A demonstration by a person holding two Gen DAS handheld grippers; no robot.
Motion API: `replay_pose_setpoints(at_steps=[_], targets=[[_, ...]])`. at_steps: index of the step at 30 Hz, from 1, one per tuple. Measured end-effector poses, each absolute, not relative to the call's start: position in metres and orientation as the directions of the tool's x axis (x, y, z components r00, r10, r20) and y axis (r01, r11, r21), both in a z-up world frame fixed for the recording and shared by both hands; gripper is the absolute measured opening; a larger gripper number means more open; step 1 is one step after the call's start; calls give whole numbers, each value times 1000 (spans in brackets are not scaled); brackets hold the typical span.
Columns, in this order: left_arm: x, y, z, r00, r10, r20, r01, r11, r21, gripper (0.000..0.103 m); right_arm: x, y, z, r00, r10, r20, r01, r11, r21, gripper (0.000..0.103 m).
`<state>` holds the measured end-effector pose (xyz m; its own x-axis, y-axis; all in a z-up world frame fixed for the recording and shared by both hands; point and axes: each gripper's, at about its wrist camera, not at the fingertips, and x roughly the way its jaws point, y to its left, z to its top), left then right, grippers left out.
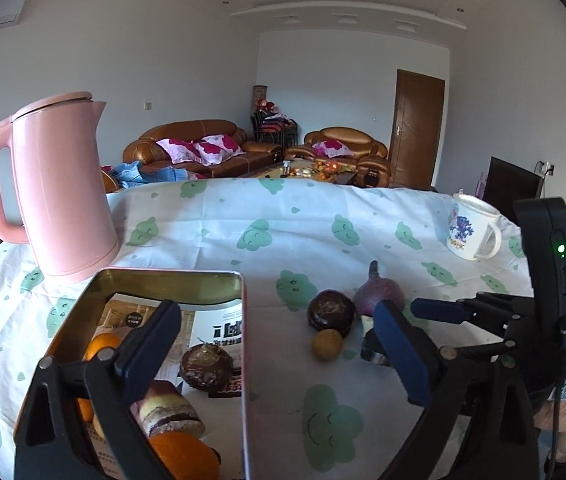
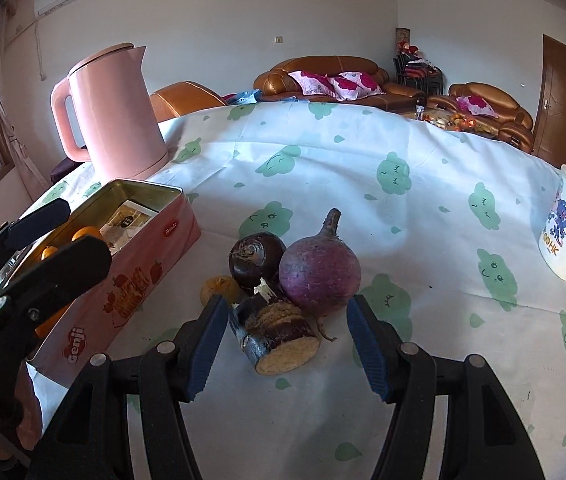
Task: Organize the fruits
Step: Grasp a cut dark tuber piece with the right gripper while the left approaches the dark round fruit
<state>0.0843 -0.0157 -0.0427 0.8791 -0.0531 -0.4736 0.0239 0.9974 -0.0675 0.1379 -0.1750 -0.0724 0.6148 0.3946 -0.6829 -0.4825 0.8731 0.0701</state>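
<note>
A cut sugarcane stub (image 2: 279, 334) lies on the tabletop beside the pink tin (image 2: 135, 264), dead ahead of the right gripper (image 2: 283, 344), long axis slanting across its parted, empty jaws. The left gripper (image 1: 279, 344), jaws wide apart and empty, hovers over the tin's right wall.

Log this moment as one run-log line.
left gripper: open over tin | right gripper: open around cane piece | on cloth: radish, chestnut | not gripped
</note>
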Motion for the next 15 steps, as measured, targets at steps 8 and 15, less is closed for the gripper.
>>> replay_pose_setpoints(at_steps=[8,15], targets=[[86,-9,-42,881,10,-473,-12,1000,-3,101,139,-167,-79,580,387,-717,-504,862,57,63],[95,7,-51,857,102,-504,-91,995,46,103,140,-168,-82,549,400,-734,-521,851,75,52]])
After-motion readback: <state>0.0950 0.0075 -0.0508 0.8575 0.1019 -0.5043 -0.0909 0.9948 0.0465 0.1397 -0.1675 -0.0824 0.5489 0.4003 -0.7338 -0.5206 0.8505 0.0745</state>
